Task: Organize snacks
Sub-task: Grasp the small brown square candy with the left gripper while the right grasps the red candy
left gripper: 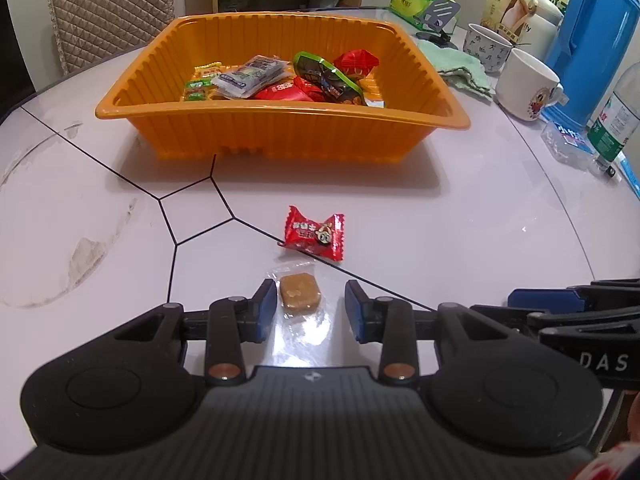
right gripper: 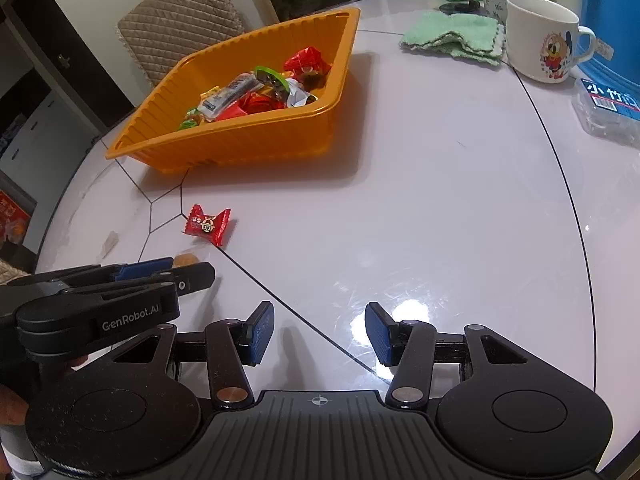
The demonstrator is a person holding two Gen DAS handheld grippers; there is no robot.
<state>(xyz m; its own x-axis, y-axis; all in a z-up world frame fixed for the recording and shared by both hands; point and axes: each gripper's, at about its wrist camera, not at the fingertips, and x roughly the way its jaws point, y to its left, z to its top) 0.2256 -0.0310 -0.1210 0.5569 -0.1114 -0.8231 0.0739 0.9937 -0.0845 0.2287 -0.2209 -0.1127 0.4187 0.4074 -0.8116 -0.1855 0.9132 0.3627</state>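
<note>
Brown candy in clear wrap (left gripper: 300,295) lies between the left gripper's (left gripper: 311,307) parted, non-touching pads. Right gripper (right gripper: 319,334) gapes empty over the white table (right gripper: 440,220).

We see a white cartoon mug (right gripper: 546,38) standing on the pale round table (right gripper: 440,200), and we place the rest by it. A green folded cloth (right gripper: 454,36) lies just left of the mug. A second, patterned cup (left gripper: 486,46) stands behind it. A blue thermos jug (left gripper: 596,40) rises to its right, a clear plastic box (right gripper: 608,106) lies nearer us, and a quilted chair (right gripper: 180,16) stands far left.
</note>
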